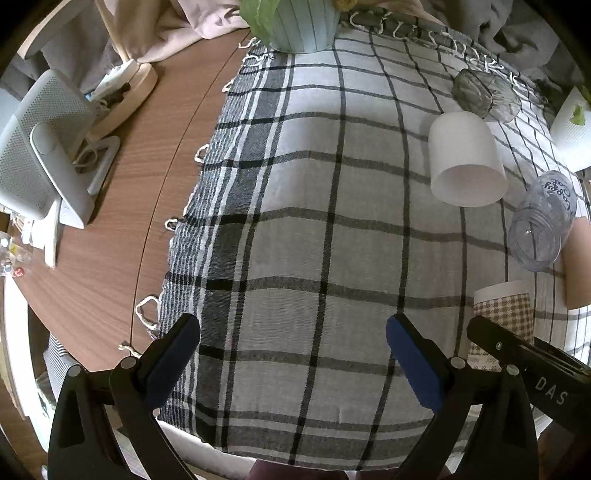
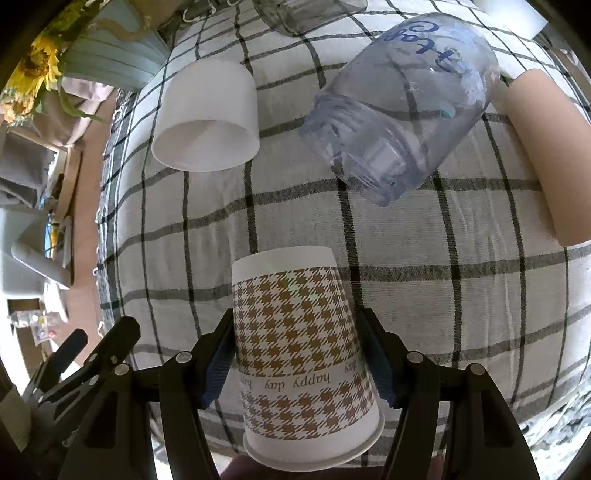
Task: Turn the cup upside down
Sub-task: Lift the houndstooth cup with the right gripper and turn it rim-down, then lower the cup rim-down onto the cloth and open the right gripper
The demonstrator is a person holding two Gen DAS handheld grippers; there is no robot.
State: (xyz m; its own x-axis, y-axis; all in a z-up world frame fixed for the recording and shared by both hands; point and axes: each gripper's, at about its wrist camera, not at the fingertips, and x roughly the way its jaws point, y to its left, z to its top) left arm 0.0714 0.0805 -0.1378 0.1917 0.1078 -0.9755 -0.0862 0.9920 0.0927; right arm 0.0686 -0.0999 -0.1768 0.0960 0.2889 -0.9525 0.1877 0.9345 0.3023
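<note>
A paper cup with a brown houndstooth pattern (image 2: 299, 350) stands upside down, rim toward the camera, between the fingers of my right gripper (image 2: 301, 358); the blue pads press both its sides. The cup also shows in the left wrist view (image 1: 504, 314), with the right gripper (image 1: 517, 354) around it. My left gripper (image 1: 291, 354) is open and empty over the checked cloth (image 1: 314, 240).
A white cup (image 2: 207, 118) and a clear plastic jar with blue writing (image 2: 399, 107) stand upside down further back. A pink cup (image 2: 543, 155) is at right. A dark glass (image 1: 484, 96), a blue flower pot (image 1: 303, 26) and a white fan (image 1: 40, 147) are nearby.
</note>
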